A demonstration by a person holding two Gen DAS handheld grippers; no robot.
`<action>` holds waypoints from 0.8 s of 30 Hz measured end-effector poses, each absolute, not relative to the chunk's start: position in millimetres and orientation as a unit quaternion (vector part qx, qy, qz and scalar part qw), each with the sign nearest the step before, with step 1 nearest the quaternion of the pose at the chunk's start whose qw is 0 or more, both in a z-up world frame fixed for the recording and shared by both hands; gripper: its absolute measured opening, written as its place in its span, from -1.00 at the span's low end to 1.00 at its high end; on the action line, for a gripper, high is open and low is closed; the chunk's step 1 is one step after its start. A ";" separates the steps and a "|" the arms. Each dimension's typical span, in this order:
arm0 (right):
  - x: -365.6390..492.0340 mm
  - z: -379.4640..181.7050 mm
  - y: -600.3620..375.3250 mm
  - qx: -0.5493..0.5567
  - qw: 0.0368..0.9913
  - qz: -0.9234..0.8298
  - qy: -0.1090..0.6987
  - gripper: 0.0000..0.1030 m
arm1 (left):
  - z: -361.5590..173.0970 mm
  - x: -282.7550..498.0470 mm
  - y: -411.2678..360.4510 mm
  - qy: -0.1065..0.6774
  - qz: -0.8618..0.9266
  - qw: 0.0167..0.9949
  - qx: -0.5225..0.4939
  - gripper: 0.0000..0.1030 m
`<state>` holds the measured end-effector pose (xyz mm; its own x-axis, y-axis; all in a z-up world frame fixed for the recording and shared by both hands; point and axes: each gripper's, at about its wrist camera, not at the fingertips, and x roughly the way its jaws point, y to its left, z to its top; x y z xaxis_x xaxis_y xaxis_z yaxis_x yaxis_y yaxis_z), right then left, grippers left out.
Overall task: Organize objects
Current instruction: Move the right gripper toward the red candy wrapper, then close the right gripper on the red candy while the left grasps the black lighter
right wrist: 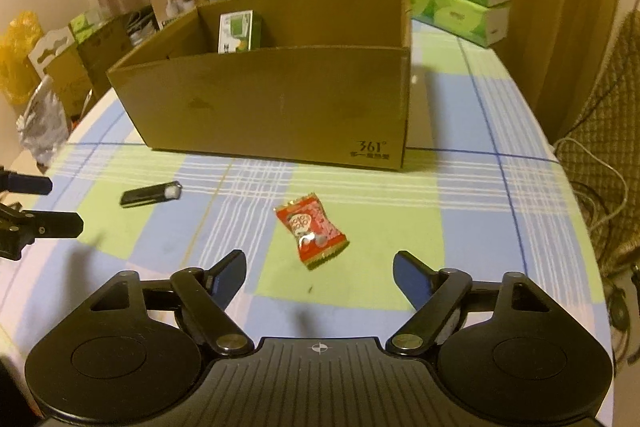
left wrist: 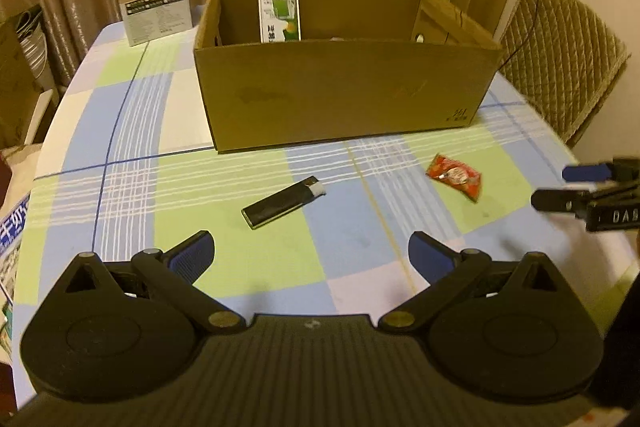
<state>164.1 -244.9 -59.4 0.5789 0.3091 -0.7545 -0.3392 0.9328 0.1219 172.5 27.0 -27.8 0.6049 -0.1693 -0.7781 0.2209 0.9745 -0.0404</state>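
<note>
Left wrist view shows you one box (left wrist: pixel 344 95), one lighter (left wrist: pixel 283 202) and one candy (left wrist: pixel 455 177), both lying in front of the box. Inside it stands one small carton (left wrist: pixel 279 17). Your left gripper (left wrist: pixel 311 255) and right gripper (right wrist: pixel 319 273) are both spread wide, holding nothing. Box print reads "361°"; candy label possibly "XOXO".

Bare counter (right wrist: pixel 460 227) lies around the lighter (left wrist: pixel 283 203) and the candy packet (right wrist: pixel 311 231); behind them the cardboard box (left wrist: pixel 344 91) walls off the way, open on top.
</note>
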 end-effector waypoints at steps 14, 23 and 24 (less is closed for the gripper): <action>225.4 -109.9 -222.7 -0.071 0.863 0.229 0.445 0.17 | -74.5 229.1 36.2 0.446 -0.137 0.883 0.060 0.81; 226.5 -115.3 -212.1 -0.109 0.864 0.233 0.432 -0.38 | -88.2 249.4 35.7 0.439 -0.162 0.880 0.080 0.73; 223.0 -115.1 -209.3 -0.116 0.863 0.235 0.431 -0.41 | -89.3 251.1 35.5 0.438 -0.165 0.880 0.083 0.71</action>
<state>223.0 -209.3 -115.1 0.5177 0.3057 -0.7991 -0.5059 0.8626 0.0023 251.1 35.5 -89.3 0.5624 -0.2169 -0.7979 0.3626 0.9320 0.0022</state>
